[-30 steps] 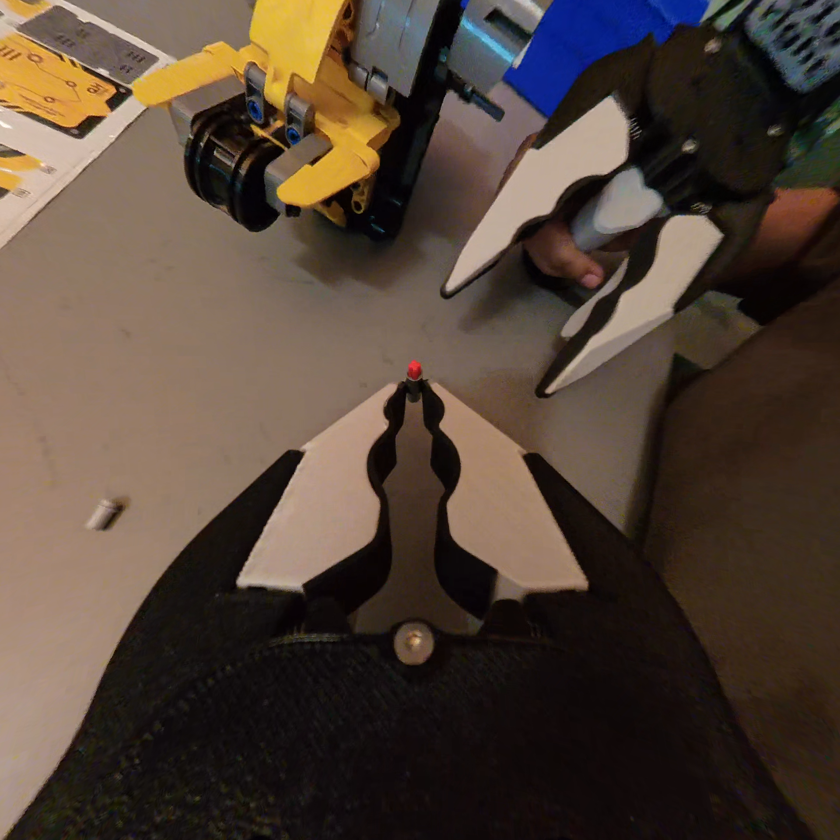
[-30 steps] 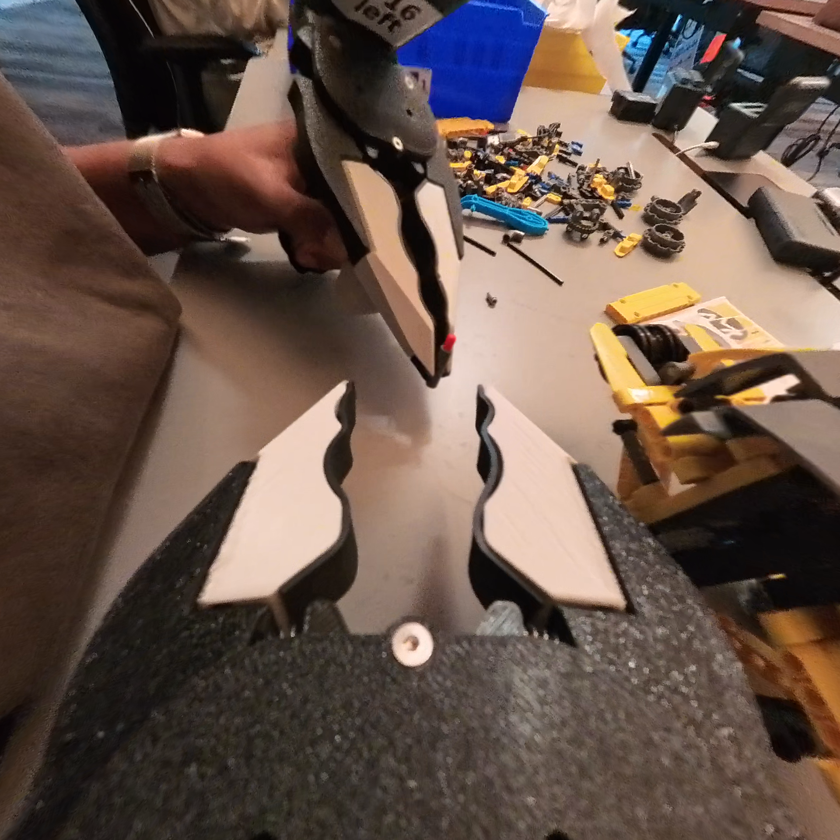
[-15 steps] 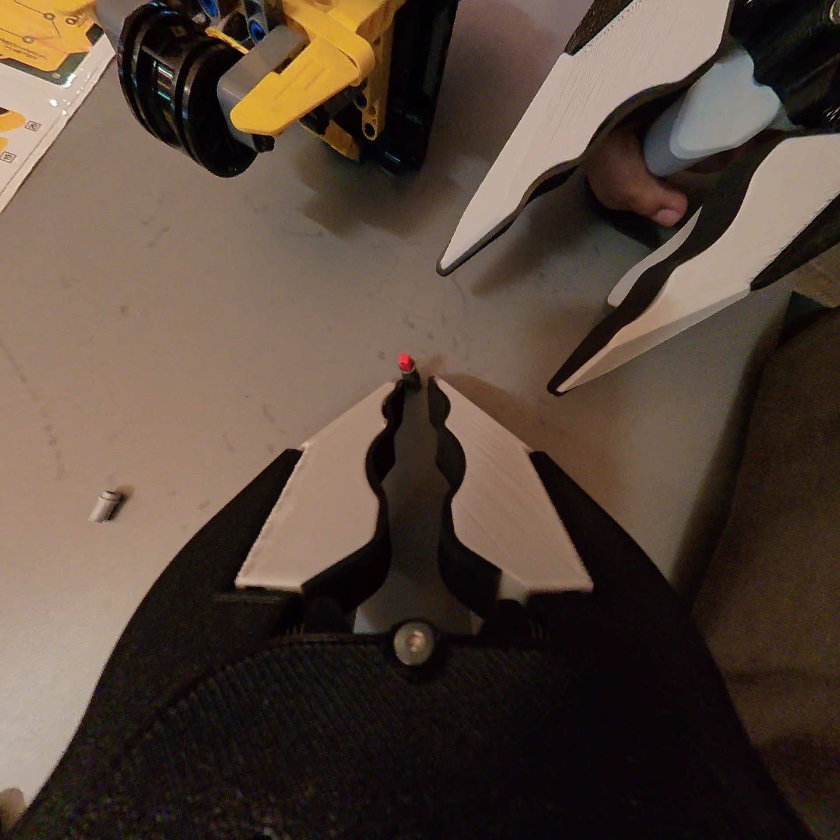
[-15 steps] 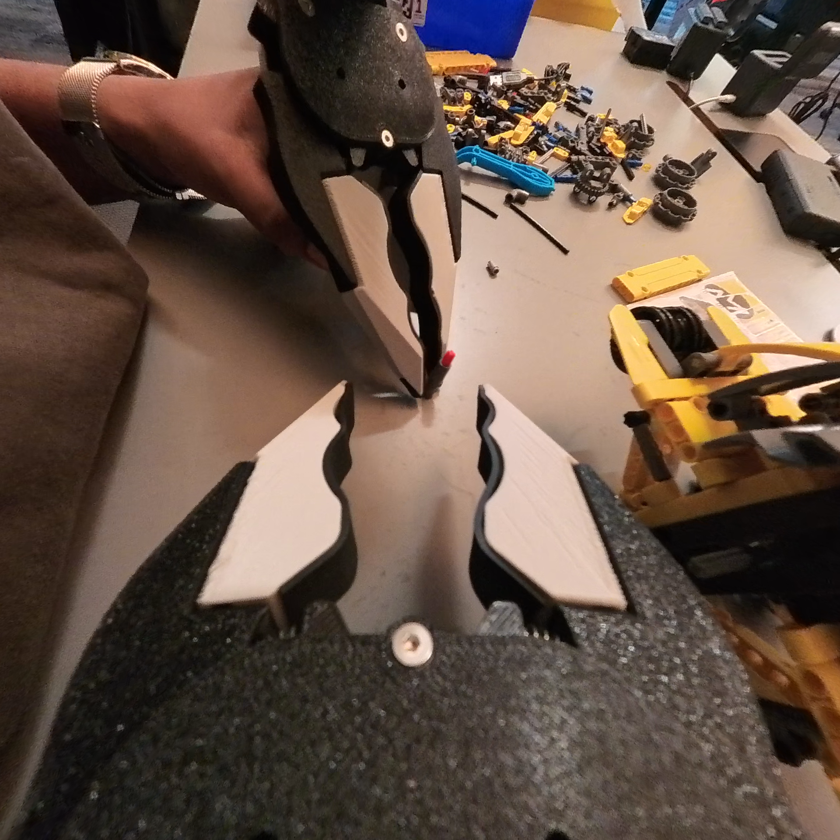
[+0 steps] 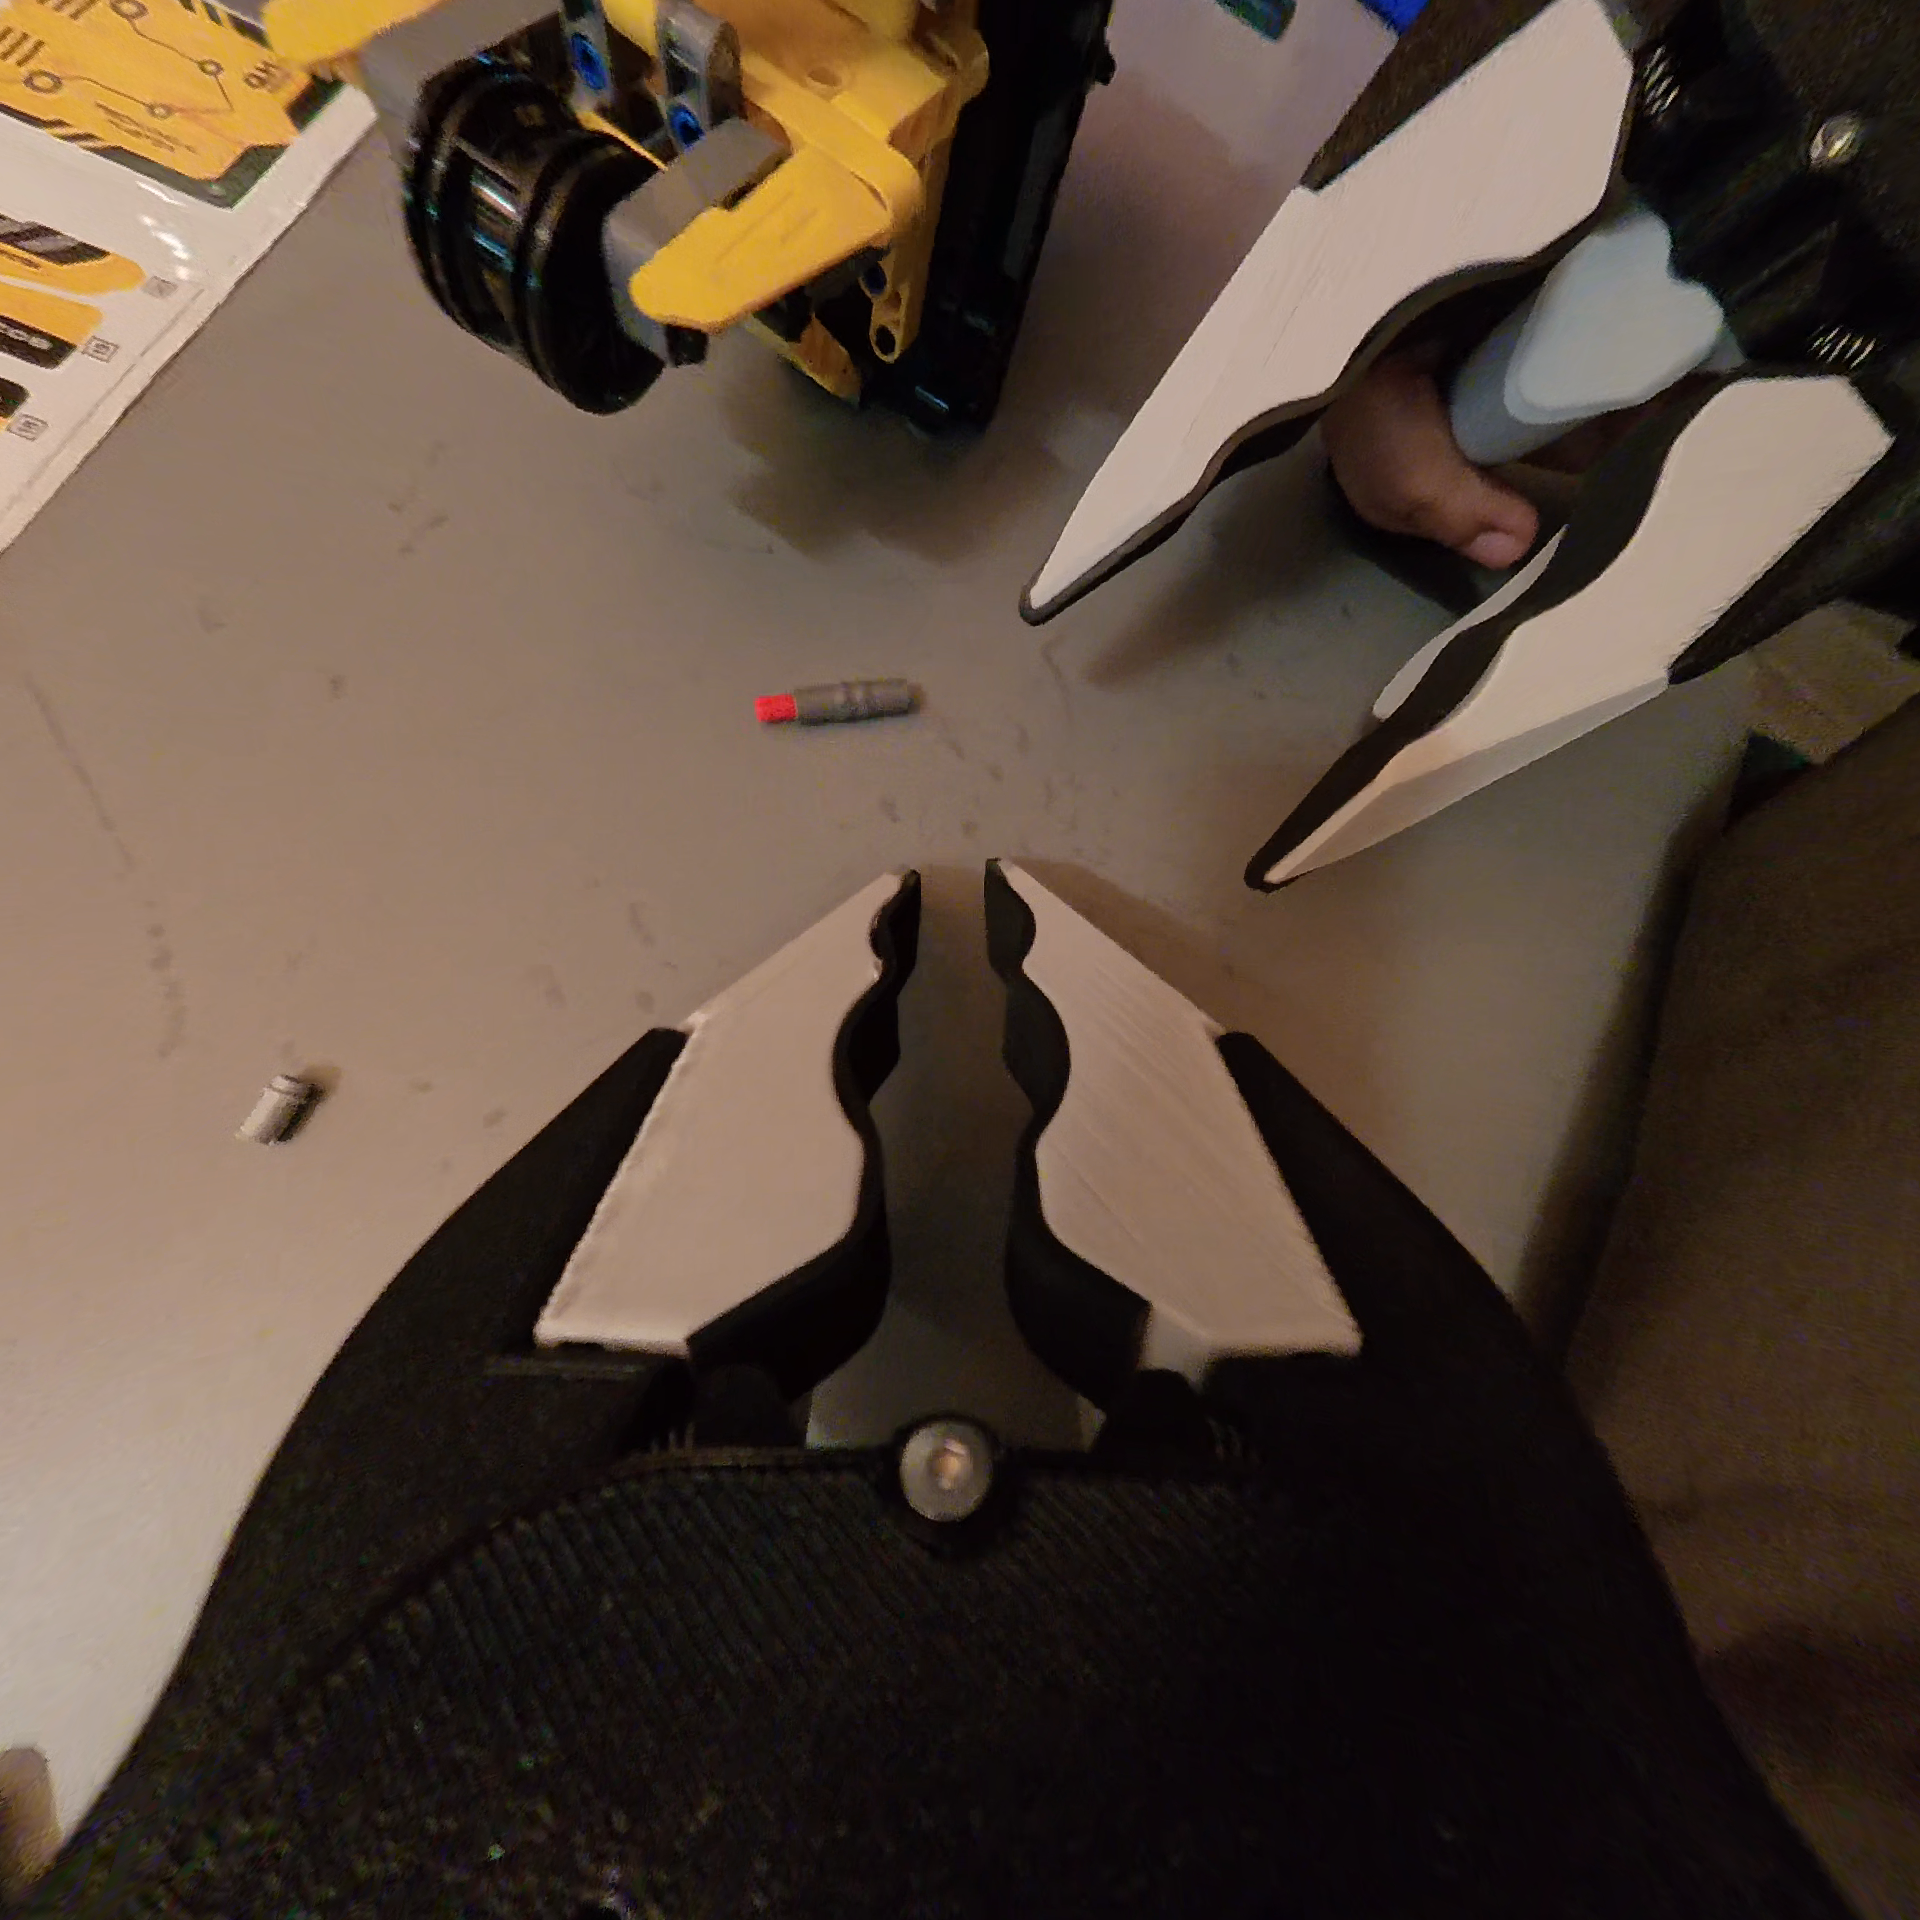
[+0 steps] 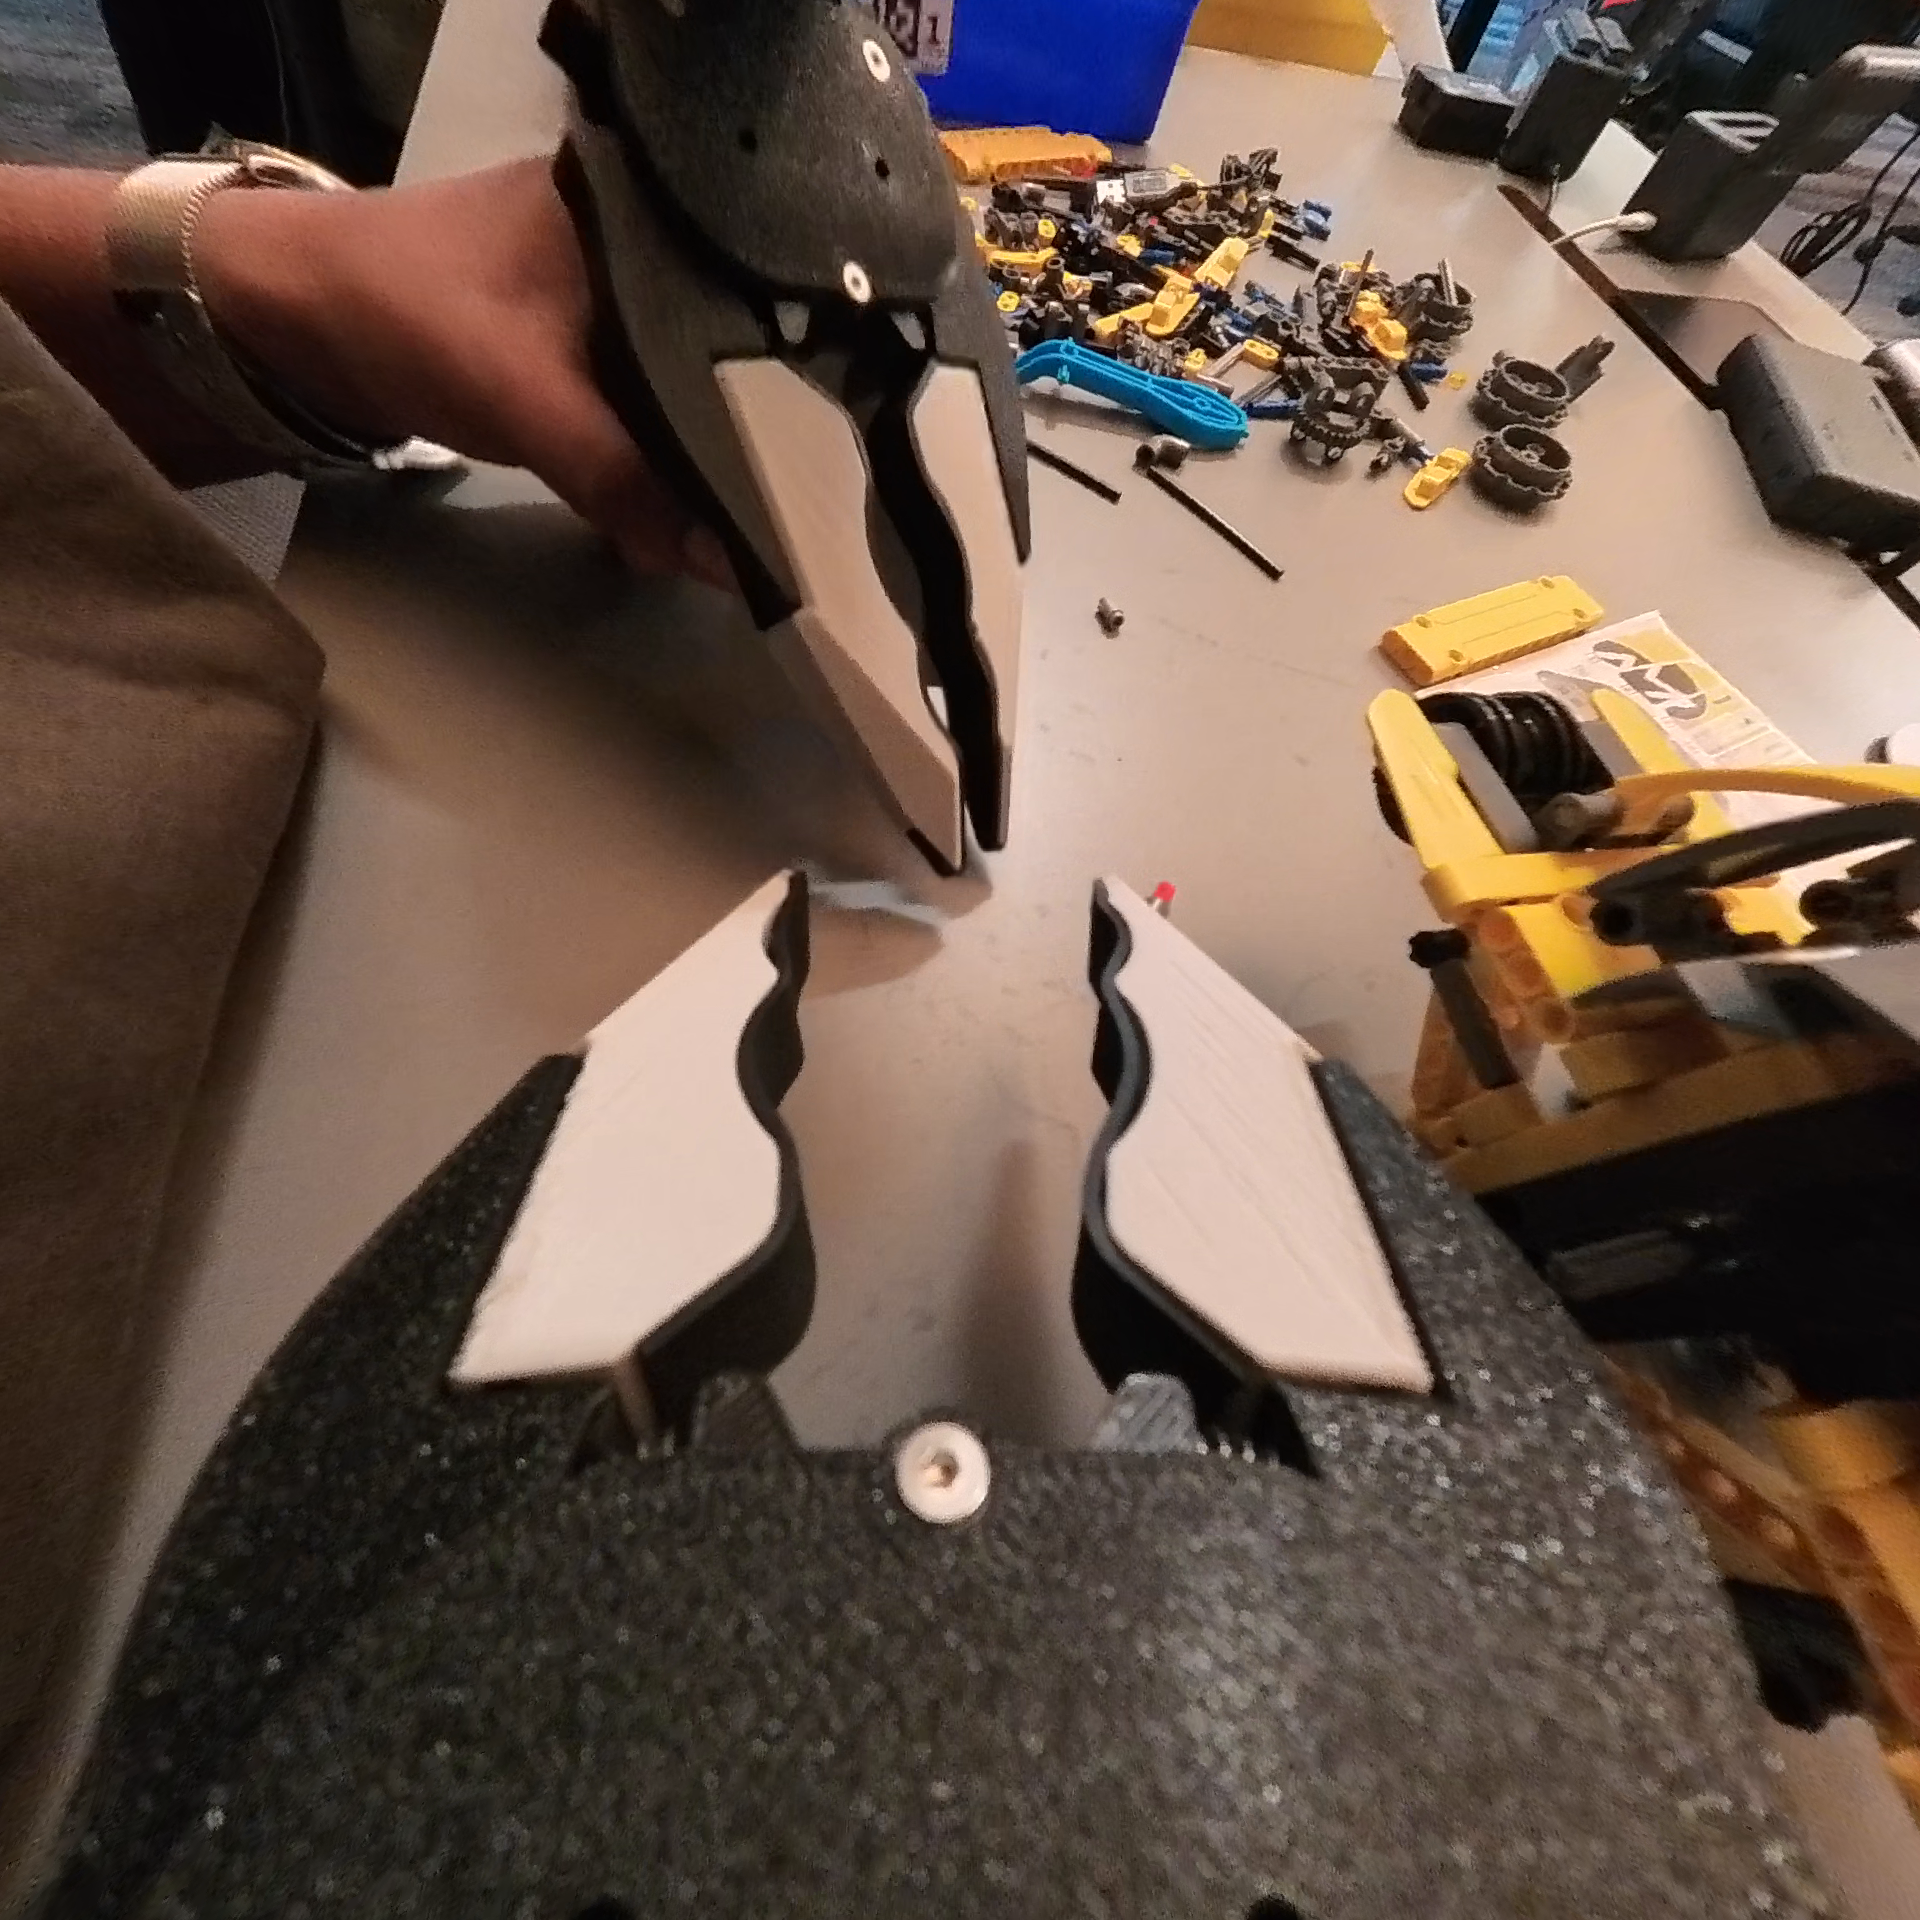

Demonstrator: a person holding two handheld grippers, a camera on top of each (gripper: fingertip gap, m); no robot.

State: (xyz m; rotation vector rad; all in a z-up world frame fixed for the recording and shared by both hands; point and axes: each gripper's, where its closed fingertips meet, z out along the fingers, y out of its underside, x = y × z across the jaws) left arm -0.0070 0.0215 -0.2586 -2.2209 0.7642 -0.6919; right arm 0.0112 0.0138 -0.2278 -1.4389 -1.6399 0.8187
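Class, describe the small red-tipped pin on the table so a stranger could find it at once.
Start at the yellow toy vehicle on the grey table. On bare tabletop between it and the left gripper lies a small grey pin, flat, untouched. Its red tip sets it apart from the plain pale peg farther left.

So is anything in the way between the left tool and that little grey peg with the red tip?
Nothing visible. The grey peg with the red tip lies flat on the grey table, just beyond the left tool, with only bare tabletop between them. The right tool hangs off to one side, and the yellow model sits farther back.
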